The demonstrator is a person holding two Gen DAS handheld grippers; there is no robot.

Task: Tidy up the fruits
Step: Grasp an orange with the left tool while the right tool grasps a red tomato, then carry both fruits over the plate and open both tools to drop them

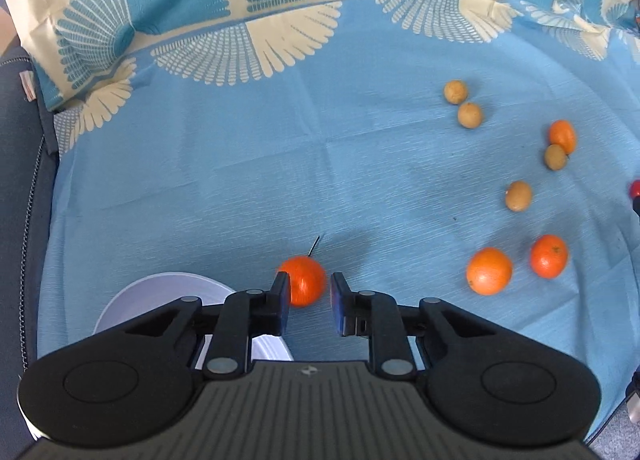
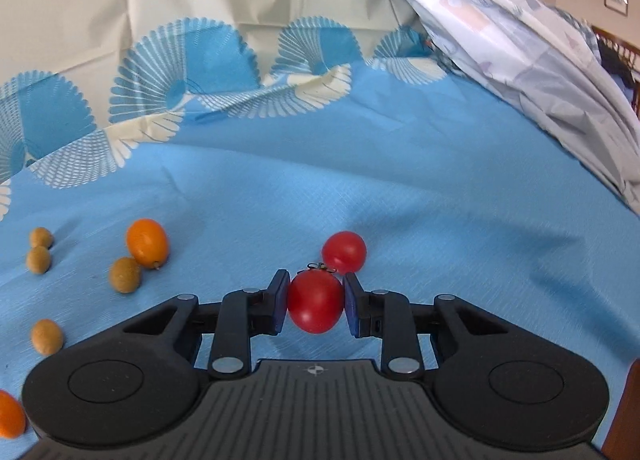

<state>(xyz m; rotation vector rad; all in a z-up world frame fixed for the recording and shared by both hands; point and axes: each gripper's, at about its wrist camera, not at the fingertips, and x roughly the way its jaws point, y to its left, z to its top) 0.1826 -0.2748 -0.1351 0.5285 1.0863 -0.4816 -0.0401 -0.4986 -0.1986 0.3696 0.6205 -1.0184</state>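
A small red tomato [image 2: 315, 306] with a dried green stalk on top sits between the two blue pads of the right gripper [image 2: 314, 306]; both pads press against its sides, so the gripper is closed on it. A second red tomato [image 2: 344, 252] lies on the blue cloth [image 2: 420, 200] just behind it. The tomato looks light, smooth and soft-skinned, likely to bruise or split under a hard squeeze, so a gentle hold across its widest part seems safest.

In the left view, the left gripper [image 1: 309, 294] is parted around a small orange fruit [image 1: 306, 280] that carries a thin dark stalk. The left pad touches or nearly touches it; a clear gap remains on the right side, so it is not yet held. This fruit should be firmer than the tomato but round and apt to roll. A white bowl [image 1: 160, 296] sits just left of this gripper, partly hidden beneath it.

Further right on the cloth lie two more orange fruits [image 1: 489, 271] side by side, another near the edge, and four small tan round fruits [image 1: 470, 115] scattered well apart from the bowl
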